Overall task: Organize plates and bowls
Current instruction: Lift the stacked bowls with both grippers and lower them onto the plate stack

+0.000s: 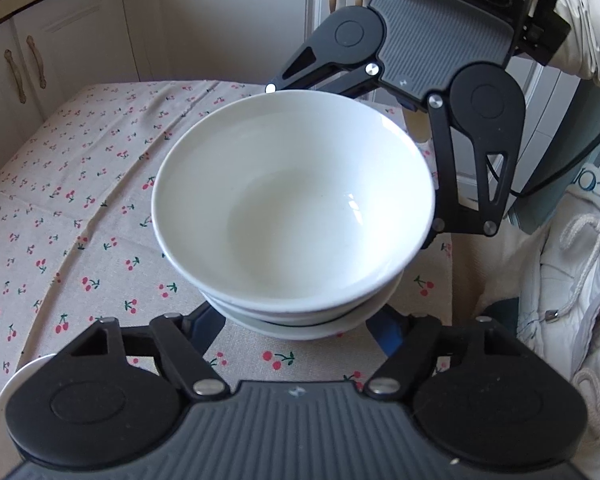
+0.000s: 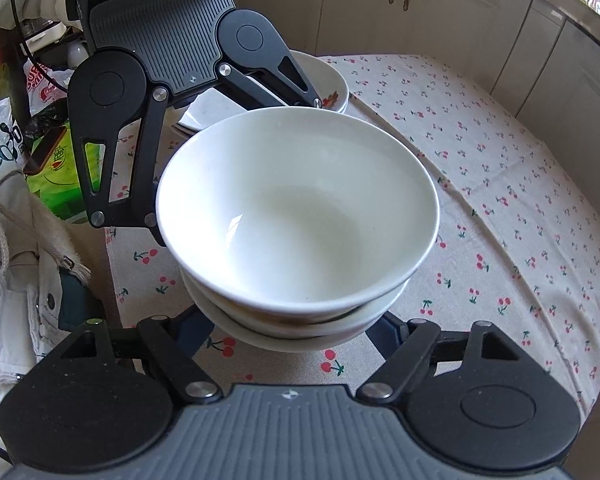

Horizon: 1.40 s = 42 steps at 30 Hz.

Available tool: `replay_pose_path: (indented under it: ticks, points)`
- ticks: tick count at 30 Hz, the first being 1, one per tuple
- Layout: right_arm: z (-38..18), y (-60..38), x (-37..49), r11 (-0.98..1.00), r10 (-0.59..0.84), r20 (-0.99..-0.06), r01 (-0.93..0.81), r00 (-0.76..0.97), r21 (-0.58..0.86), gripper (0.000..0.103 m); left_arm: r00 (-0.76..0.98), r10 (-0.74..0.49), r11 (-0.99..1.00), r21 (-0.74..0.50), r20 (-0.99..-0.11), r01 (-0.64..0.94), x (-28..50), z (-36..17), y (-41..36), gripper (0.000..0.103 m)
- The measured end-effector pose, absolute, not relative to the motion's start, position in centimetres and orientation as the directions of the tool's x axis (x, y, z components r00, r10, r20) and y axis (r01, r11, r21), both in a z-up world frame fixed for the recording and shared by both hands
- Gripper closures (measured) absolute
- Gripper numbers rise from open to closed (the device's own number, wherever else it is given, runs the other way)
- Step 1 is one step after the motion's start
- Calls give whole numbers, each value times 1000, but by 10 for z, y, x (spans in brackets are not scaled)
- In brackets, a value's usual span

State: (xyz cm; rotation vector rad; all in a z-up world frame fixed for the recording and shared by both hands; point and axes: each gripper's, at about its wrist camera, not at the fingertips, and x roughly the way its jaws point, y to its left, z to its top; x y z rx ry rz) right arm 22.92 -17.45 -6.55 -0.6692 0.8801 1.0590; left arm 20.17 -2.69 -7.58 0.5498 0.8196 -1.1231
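we got both grippers, left (image 1: 296,320) n right (image 2: 296,324), jaws spread round stacked bowls (image 1: 294,200), prob 2 steady lift

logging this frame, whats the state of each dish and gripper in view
top bowl: upright, empty, nested in the stack
lower bowls: stacked beneath it
left gripper: spread around stack base
right gripper: spread around stack base
patterned bowl: upright, behind, apart
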Motion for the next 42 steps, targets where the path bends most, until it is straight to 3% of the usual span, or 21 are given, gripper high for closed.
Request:
replay_pose_path:
  ticks: [19, 32, 42]
  points:
    - [-21, -105, 229, 229, 468, -843, -958, 264, -174, 18, 364, -515, 478, 92, -776, 874, 190, -31, 32, 27]
    - [-32, -41, 252, 130, 502, -835, -974, 227, -187, 18, 445, -434, 577, 138, -783, 805, 188, -33, 87, 27]
    - [-53, -6, 267, 101, 486, -853, -982, 190, -161, 18, 435, -423, 617, 99, -795, 781, 202, -50, 111, 27]
